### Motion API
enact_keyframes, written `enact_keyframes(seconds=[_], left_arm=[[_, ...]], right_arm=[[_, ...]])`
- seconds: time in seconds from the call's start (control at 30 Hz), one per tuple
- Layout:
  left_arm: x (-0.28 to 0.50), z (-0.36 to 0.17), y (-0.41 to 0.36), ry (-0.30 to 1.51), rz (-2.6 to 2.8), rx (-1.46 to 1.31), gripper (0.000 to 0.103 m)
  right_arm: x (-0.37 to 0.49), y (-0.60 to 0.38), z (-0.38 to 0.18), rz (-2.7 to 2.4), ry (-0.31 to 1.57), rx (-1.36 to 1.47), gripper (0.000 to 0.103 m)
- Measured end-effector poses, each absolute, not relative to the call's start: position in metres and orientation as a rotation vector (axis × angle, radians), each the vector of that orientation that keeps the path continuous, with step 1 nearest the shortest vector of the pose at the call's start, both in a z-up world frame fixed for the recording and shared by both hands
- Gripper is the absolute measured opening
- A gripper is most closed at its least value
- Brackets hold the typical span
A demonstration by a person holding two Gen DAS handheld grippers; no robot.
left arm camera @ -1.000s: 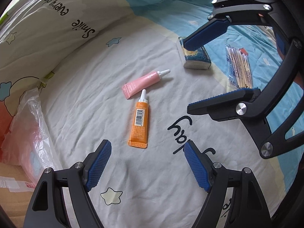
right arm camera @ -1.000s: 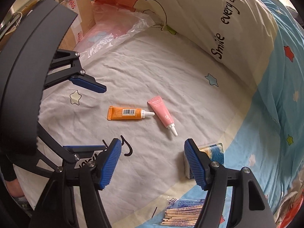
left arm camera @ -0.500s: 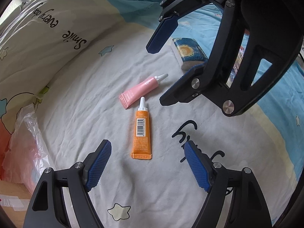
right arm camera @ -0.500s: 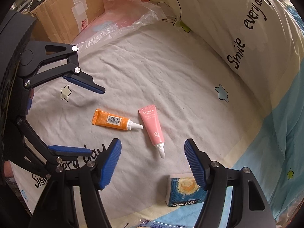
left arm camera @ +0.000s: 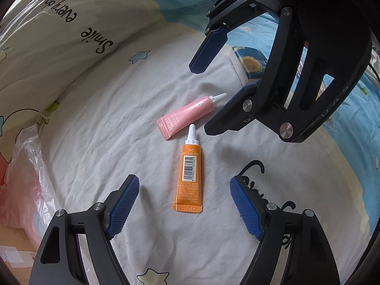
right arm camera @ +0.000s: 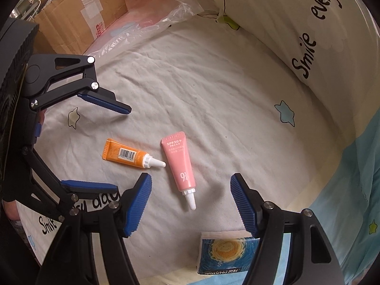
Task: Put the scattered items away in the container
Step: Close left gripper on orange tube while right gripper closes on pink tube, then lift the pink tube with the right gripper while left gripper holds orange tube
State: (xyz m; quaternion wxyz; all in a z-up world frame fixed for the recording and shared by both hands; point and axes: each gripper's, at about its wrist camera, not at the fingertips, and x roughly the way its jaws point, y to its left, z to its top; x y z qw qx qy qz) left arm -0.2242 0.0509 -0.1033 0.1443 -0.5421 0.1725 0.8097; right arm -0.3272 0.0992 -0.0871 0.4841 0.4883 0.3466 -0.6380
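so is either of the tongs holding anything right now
Nothing is held. Both left tongs and right tongs are open above the orange tube and pink tube.

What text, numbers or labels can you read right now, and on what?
"SPF50+ PA+++" and "9 3/4": pink tube; smaller lines too small.
Barcode; "50607" at crimp, roughly: orange tube; other print too small.
"Smile every day": pillow.
"Smile", "every day": bed sheet.
Tissue pack: partly hidden, unreadable.
Cardboard box tape: blurred.
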Motion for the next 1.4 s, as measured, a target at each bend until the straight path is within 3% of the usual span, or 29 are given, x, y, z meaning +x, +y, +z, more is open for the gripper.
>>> enact_keyframes(seconds=[0.3,0.43,0.63,0.7,0.8,0.87,1.0,1.4], left_arm=[[-0.224,-0.107,0.04,0.354,2.334,-1.535,0.082],[-0.222,-0.105,0.047,0.41,2.342,-1.513,0.08],[-0.219,-0.103,0.056,0.399,2.321,-1.496,0.058],[-0.218,-0.101,0.059,0.409,2.341,-1.473,0.039],[-0.217,-0.1,0.062,0.404,2.339,-1.466,0.026],[-0.215,-0.1,0.063,0.411,2.332,-1.463,0.022],[-0.213,-0.098,0.063,0.414,2.338,-1.46,0.022],[-0.205,-0.088,0.072,0.411,2.346,-1.447,0.02]], right_arm=[[-0.329,0.096,-0.097,-1.522,0.872,1.172,0.065],[-0.328,0.097,-0.102,-1.522,0.897,1.154,0.061],[-0.329,0.097,-0.101,-1.509,0.894,1.142,0.048],[-0.331,0.099,-0.102,-1.509,0.882,1.147,0.046],[-0.333,0.102,-0.1,-1.506,0.863,1.143,0.028],[-0.333,0.104,-0.1,-1.504,0.855,1.145,0.024],[-0.336,0.107,-0.1,-1.497,0.837,1.152,0.017],[-0.334,0.125,-0.098,-1.513,0.814,1.15,0.016]])
